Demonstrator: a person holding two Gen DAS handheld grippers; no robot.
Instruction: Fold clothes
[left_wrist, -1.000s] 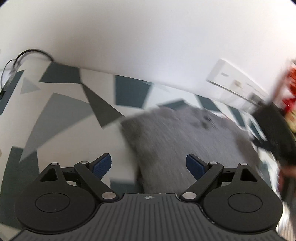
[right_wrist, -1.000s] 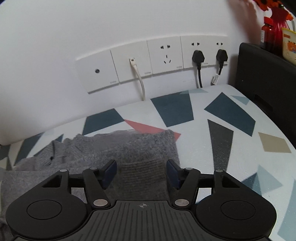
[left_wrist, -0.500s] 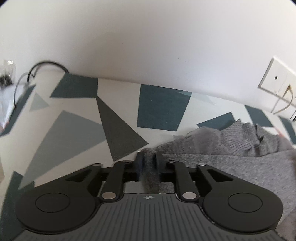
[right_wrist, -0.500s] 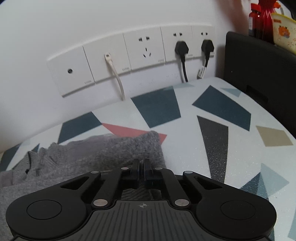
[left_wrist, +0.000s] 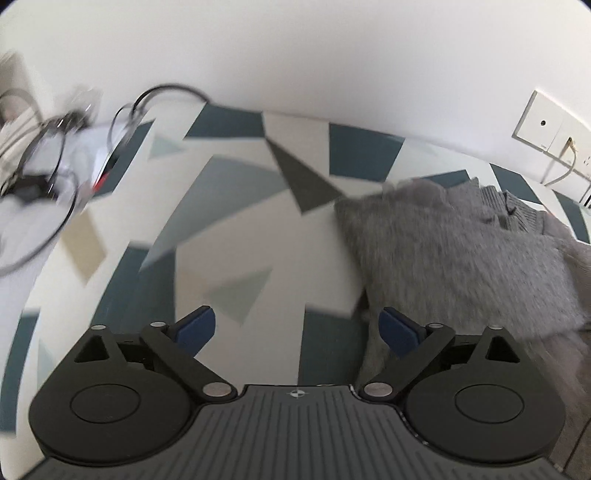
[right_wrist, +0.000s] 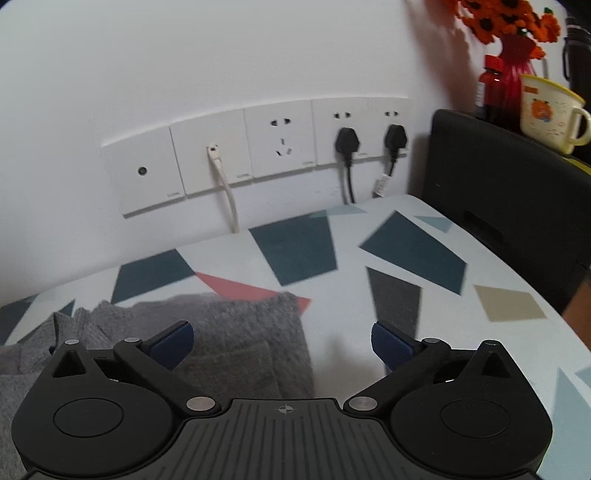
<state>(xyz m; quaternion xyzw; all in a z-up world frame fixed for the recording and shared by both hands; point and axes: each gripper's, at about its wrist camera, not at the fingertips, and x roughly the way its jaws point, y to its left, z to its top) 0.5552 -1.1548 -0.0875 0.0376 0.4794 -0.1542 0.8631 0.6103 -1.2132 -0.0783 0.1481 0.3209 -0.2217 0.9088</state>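
- Both tools have let go since half a second ago: my left tool (left_wrist: 297, 328) and right tool (right_wrist: 282, 345) gape empty.
- Grey sweater (left_wrist: 461, 254) lies on the surface (right_wrist: 369, 236), at 2 o'clock of my left tool.

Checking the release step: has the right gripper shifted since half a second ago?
Yes. The right gripper has opened and drawn back: the socket panel sits lower and looks smaller, and the gray sweater lies free.

No legible text; tiny marks on the socket plates (right_wrist: 280, 147) too small to read
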